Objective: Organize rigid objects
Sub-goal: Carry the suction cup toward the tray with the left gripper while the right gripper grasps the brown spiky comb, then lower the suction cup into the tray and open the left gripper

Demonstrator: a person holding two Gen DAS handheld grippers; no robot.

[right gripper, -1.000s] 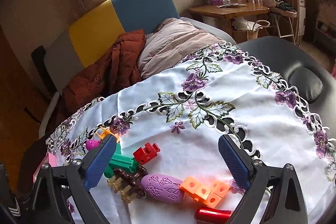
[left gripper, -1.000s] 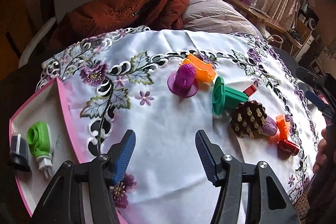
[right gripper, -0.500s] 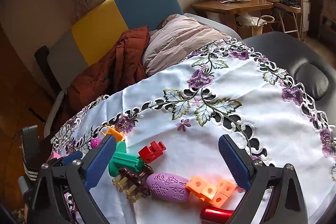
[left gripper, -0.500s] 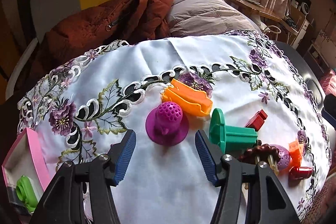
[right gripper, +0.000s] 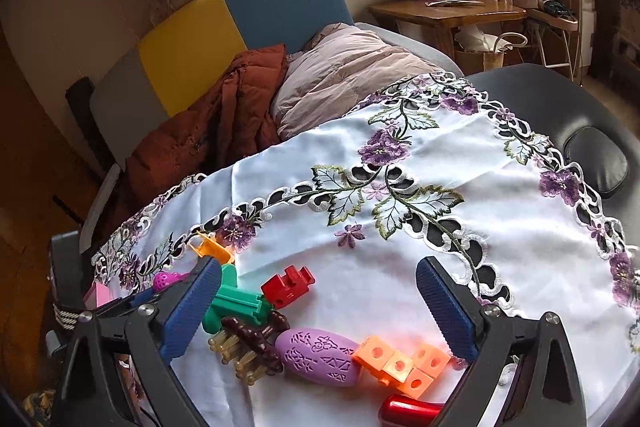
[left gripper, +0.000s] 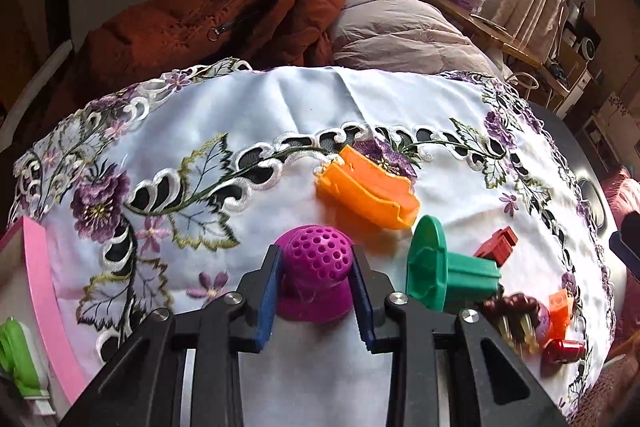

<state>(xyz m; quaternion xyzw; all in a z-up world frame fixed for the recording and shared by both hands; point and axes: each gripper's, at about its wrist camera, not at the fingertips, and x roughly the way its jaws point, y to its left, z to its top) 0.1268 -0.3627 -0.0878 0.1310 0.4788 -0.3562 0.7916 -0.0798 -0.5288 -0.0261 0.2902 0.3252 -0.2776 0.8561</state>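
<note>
**Operator:** Purple perforated dome toy [left gripper: 314,263] is now between my left gripper [left gripper: 316,291] pads. The jaws have just been closing, and the blue pads press on both sides of the dome, so I read it as clamped. A second ago the fingers stood wide over bare cloth, with the toy well ahead.

**Observer:** Is it off the cloth yet?

**Operator:** I can't tell; its flared base looks to be sitting on the embroidered tablecloth [left gripper: 248,115], just beside the orange holder [left gripper: 366,193] and the green flanged piece [left gripper: 444,273].

**Observer:** And your other hand?

**Operator:** My right gripper [right gripper: 320,307] hangs with its fingers wide apart, gripping nothing, above the pile: red block [right gripper: 288,285], lilac oval [right gripper: 320,357], orange cubes [right gripper: 402,361].

**Observer:** Where does the dome go?

**Operator:** I'd judge into the pink-rimmed tray [left gripper: 44,291] at the left edge. A green-and-white item [left gripper: 18,359] already lies inside; the rest of its interior is out of view. With the grip made, I judge lifting and carrying it over comes next.
</note>
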